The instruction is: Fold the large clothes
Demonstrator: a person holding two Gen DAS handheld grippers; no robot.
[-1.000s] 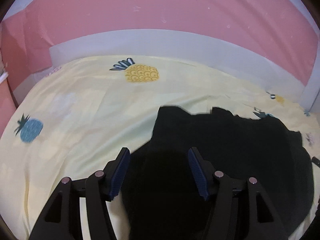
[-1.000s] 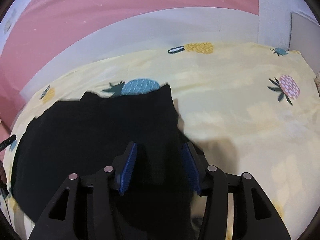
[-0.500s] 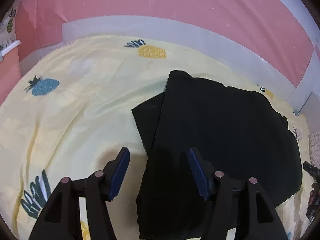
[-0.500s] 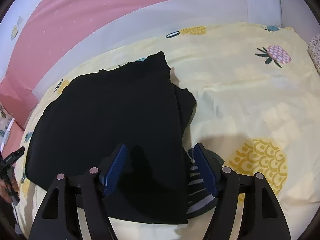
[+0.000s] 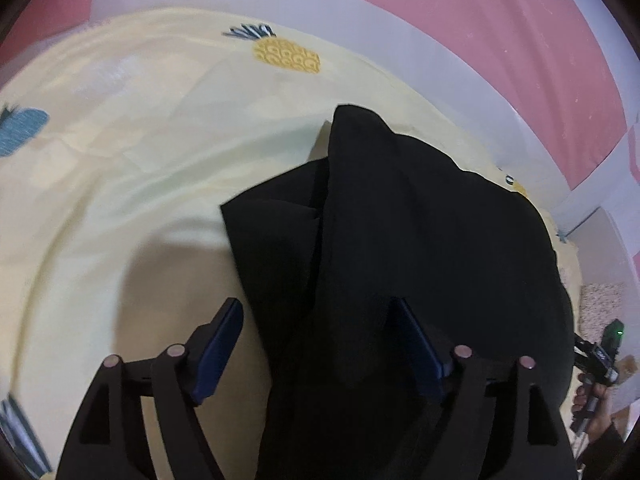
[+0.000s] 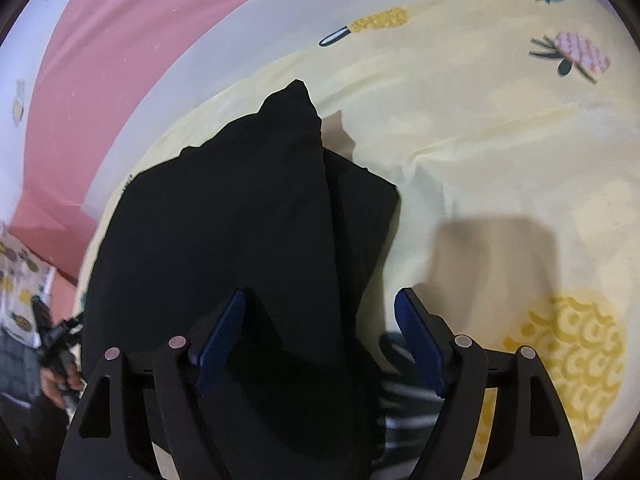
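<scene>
Left wrist view: my left gripper (image 5: 316, 332) and right gripper (image 6: 320, 328) have just spread, releasing the garment (image 5: 400, 240); soft, limp, so I'd pinch its folded edge.

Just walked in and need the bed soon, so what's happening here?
A person is folding a black garment on the pineapple-print sheet, with a claw in each hand. The left claw and right claw have just been opening. Each straddles a side edge of the garment, which lies folded on the sheet, ungripped.
</scene>
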